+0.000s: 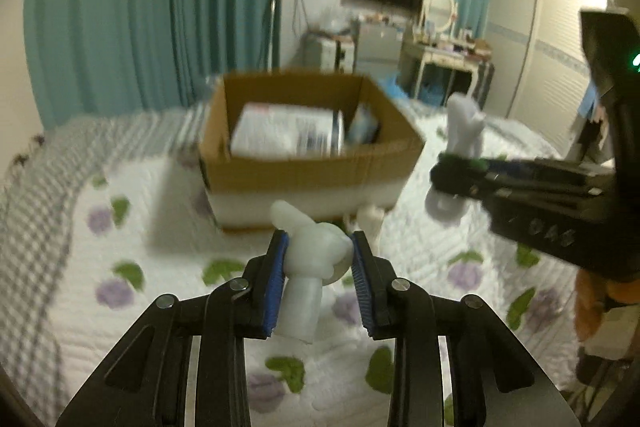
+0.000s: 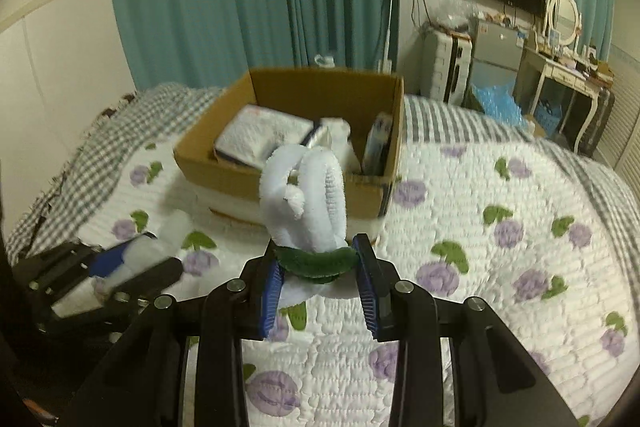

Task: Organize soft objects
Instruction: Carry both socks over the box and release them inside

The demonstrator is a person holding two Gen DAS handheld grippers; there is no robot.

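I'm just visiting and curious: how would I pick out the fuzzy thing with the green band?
Find the cardboard box on the flowered quilt. In front of it, the right hand-held gripper pinches a white fuzzy toy. Only it wears a dark green band; the left one's white toy is plain.

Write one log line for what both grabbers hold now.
left gripper: white sock bundle | right gripper: green-banded white bundle | cardboard box: ahead on bed
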